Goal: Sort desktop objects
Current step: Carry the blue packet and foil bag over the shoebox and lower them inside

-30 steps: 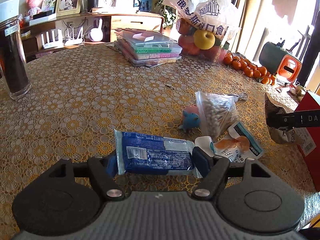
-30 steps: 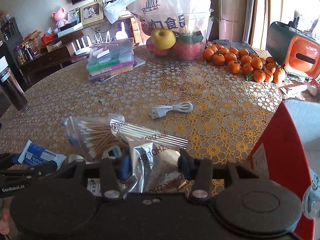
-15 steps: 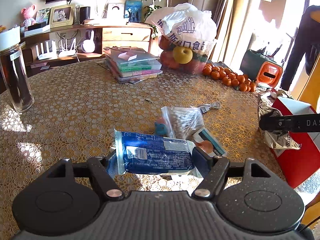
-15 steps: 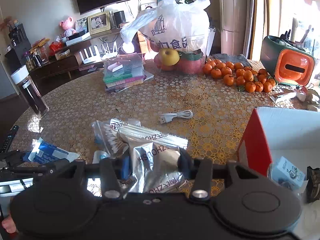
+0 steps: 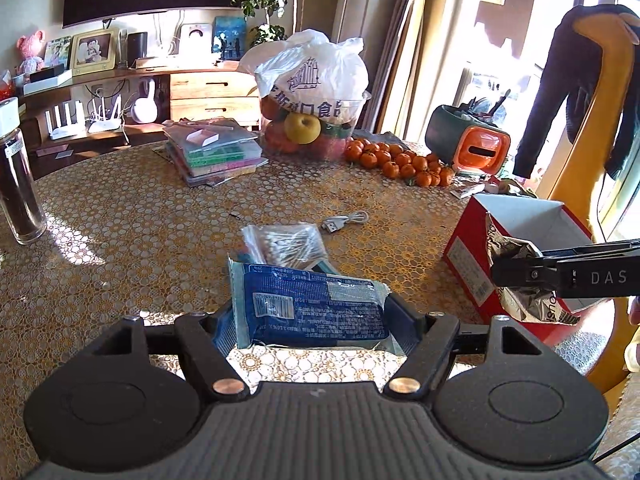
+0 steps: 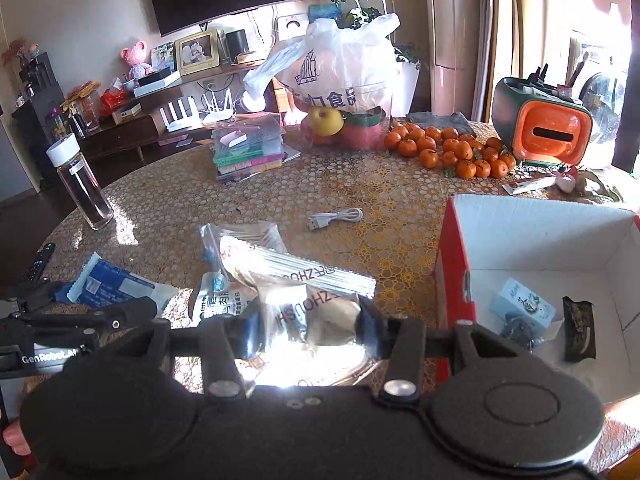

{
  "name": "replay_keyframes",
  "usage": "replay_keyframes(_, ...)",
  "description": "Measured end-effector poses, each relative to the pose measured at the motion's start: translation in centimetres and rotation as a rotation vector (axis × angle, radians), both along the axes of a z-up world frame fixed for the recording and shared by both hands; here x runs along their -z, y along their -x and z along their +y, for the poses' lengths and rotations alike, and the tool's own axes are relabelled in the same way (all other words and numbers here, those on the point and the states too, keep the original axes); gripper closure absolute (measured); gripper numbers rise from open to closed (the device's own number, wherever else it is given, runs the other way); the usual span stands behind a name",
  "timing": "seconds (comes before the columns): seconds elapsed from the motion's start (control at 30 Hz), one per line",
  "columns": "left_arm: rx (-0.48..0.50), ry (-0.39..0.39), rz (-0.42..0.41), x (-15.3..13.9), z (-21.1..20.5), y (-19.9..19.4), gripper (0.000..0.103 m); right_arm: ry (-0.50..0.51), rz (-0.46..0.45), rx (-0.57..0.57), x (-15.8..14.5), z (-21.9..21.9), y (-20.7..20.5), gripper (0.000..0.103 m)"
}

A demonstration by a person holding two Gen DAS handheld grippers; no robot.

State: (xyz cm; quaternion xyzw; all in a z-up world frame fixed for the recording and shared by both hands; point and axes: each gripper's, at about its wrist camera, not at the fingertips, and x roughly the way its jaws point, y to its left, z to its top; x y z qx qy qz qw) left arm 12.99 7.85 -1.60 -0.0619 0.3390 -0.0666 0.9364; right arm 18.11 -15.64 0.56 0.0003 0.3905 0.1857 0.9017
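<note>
Both grippers have risen off the table, left gripper (image 5: 310, 314) pinching blue packet (image 5: 316, 306), right gripper (image 6: 310, 326) pinching foil pouch (image 6: 308, 312), lifted presumably to clear red box (image 6: 452, 264) wall.

Round table (image 5: 120, 216) under a gold lace-pattern cloth, crowded with things.

On it lie a bag of cotton swabs (image 5: 286, 242), a white USB cable (image 6: 336, 218), a stack of flat plastic boxes (image 5: 212, 152), a fruit bag (image 5: 316, 96), a heap of tangerines (image 6: 452, 150), a glass bottle (image 6: 82, 182) near the left edge, an orange-and-green holder (image 6: 540, 130), and an open red box (image 6: 540, 256) at right.
</note>
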Motion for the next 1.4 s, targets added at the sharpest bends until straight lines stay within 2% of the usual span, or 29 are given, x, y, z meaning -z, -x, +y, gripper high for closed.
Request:
replay_keyframes(0.67, 0.221, 0.019, -0.049, -5.5, -9.7, 2.8, 0.029, 0.031, -0.047, -0.015, -4.0, -6.9, 5.7, 0.056)
replay_keyframes(1.1, 0.325, -0.005, -0.058, -7.3, -16.0, 0.7, 0.029, 0.062, -0.062, 0.057, -4.6, -13.4, 4.7, 0.056)
replay_keyframes(1.4, 0.387, -0.028, -0.010, -6.1, -20.4, -2.8, 0.029, 0.070, -0.058, 0.098, -4.1, -17.8, 2.4, 0.056)
